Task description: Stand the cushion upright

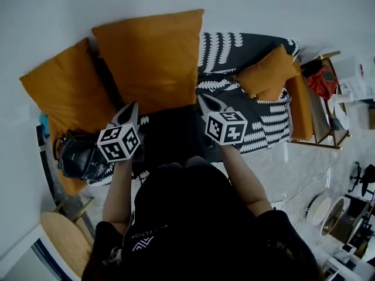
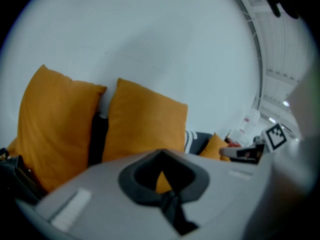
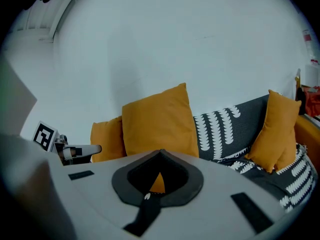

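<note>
Head view looks steeply down on a sofa [image 1: 258, 48] with a dark, white-patterned cover, set against a pale wall [image 1: 53, 16]. The big orange cushion [image 1: 149, 57] is on the seat near the middle, already upright with its back to the wall. A second orange cushion [image 1: 64, 92] stands just beside it on the left, and a small one [image 1: 266, 72] sits well apart toward the right end.

Both tools point at the big cushion's lower edge. The left gripper [image 1: 131, 106] is near its left corner and the right gripper [image 1: 203, 99] near its right corner. Each has its jaws pressed together with nothing caught between them. Whether the tips touch the fabric cannot be told.

The job looks close to finished, so what remains is probably settling. With the jaws closed, the tips work best as blunt pushers. Nudging both bottom corners back evenly should keep the cushion from twisting or sliding forward. Pushing lightly and low should keep the top leaning on the wall rather than folding over.
</note>
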